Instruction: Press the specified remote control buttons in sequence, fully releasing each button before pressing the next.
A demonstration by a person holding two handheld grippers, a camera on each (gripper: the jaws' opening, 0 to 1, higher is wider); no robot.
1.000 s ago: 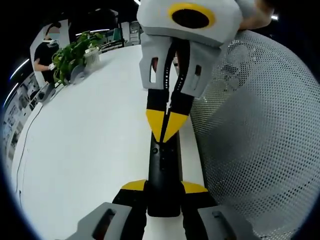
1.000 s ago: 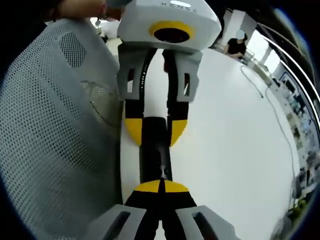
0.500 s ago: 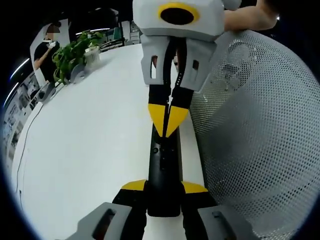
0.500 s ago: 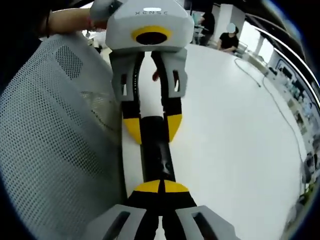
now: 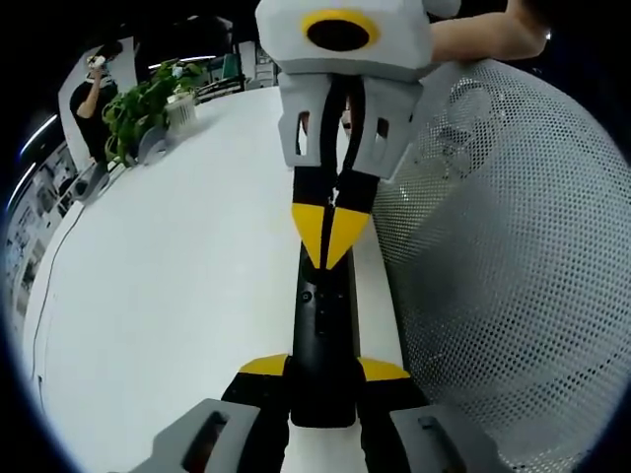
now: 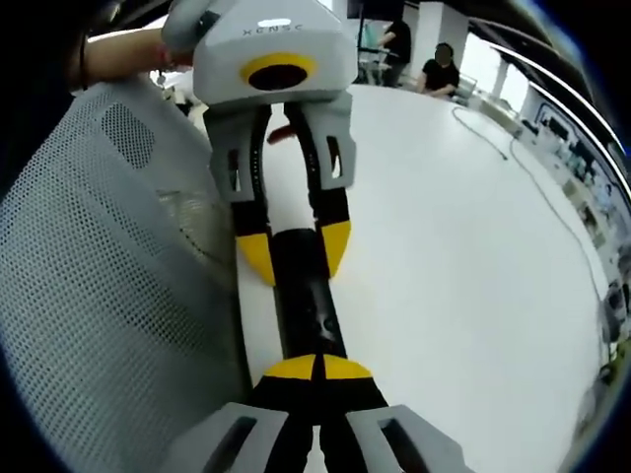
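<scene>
My right gripper (image 5: 331,251) slid down remote (image 5: 320,340) toward own end, closed tips now nearer button cluster. Right gripper view rolled: left gripper (image 6: 294,258) leans left now, more white table (image 6: 463,266) showing past it. Person (image 5: 94,94) at far table edge raised arm.

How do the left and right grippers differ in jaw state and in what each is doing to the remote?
The left gripper has its jaws apart, clamped around one end of the black remote; the right gripper has its jaws shut together, tips pointing down at the remote's button face. The left grips the remote's sides; the right meets its top. Both have yellow-tipped jaws.
</scene>
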